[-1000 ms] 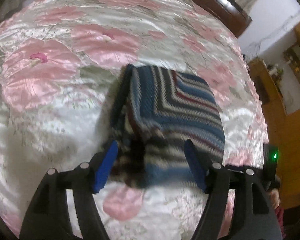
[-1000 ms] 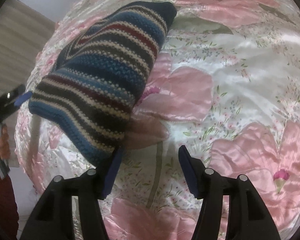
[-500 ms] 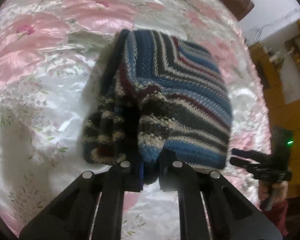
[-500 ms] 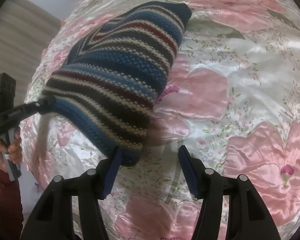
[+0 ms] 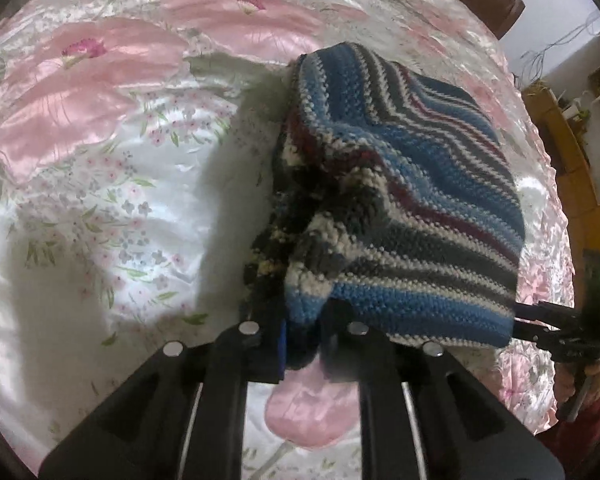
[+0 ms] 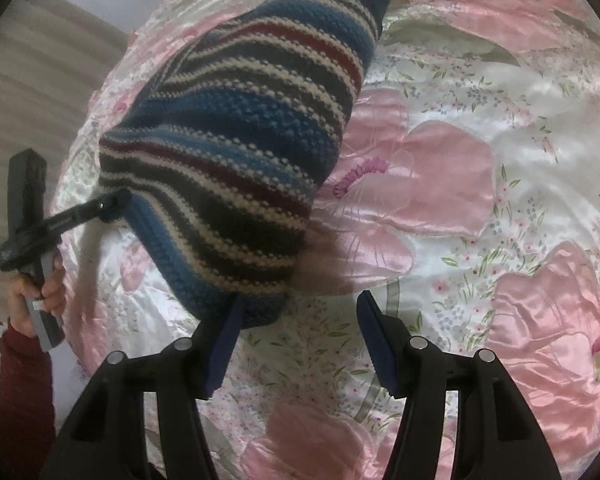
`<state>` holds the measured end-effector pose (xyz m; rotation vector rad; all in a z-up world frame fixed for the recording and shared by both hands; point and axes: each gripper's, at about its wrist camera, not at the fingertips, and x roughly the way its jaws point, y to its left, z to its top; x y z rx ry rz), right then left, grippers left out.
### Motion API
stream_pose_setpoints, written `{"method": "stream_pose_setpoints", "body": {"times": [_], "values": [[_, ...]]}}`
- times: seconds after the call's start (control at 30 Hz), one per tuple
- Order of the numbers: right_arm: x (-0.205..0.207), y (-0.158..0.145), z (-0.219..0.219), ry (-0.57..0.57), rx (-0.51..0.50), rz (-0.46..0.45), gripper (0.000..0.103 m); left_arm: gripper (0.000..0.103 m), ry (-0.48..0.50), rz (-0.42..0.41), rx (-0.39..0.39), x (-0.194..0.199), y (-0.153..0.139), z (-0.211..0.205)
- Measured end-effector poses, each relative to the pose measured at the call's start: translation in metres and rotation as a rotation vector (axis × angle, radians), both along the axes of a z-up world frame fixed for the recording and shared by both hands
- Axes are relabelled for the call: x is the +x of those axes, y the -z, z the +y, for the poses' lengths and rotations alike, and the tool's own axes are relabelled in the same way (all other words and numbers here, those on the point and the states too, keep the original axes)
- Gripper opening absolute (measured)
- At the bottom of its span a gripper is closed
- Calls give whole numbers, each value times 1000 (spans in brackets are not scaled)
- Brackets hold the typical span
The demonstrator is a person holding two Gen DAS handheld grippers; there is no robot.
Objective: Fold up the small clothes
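Pink floral bedspread (image 5: 100, 184) fills both views. Left gripper (image 5: 304, 344), at the lower centre of its view, is clamped on the near edge of the striped knit (image 5: 400, 208), which is raised off the bed. Only the right view shows the hand (image 6: 36, 292) at far left; right gripper (image 6: 298, 344) is spread wide, its left finger just beside the knit's lower corner.
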<state>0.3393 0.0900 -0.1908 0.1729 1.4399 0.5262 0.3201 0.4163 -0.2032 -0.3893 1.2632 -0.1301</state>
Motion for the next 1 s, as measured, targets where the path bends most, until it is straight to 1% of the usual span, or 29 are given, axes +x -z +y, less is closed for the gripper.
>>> {"method": "stream_pose_setpoints", "body": {"times": [0.07,0.13,0.17,0.27,0.37,0.47,0.53,0.63,0.7,0.73,0.77,0.8,0.83,0.87,0.9,0.97,1.0], "values": [[1,1,-2,6,7,3,59,29,-13,-13,-11,-3,-13,-1],[1,1,0,10,4,-1,59,49,-15,-42,10,-8,-24,-6],[-1,0,0,18,3,0,59,51,-10,-47,17,-10,-28,-9],[-8,-12,-6,31,16,-24,59,52,13,-48,46,-7,-29,-16],[-18,-25,-10,37,-10,-69,61,52,19,-42,79,-1,-24,-20],[-15,-30,-2,34,39,-58,61,54,-10,-31,64,-2,-18,-16],[-11,-31,5,34,56,-58,63,59,-20,-36,63,-3,-16,-17],[-2,-21,18,53,57,-40,65,62,-3,-32,110,-3,-10,-20],[5,-1,26,82,40,10,65,62,-3,-6,108,0,-2,-20],[6,8,27,90,58,34,65,63,-11,2,103,0,2,-19],[7,19,28,99,98,72,63,63,-19,12,92,2,7,-16],[7,26,27,104,129,97,54,65,-23,21,84,3,11,-15],[7,33,27,106,161,119,48,67,-31,27,75,3,15,-14],[7,38,27,111,166,121,42,67,-39,32,62,3,19,-12],[7,38,26,106,167,117,29,67,-43,32,57,4,20,-12],[5,33,23,87,192,101,22,66,-42,28,56,2,19,-13],[3,24,22,69,180,72,21,66,-39,26,57,2,17,-14]]}}
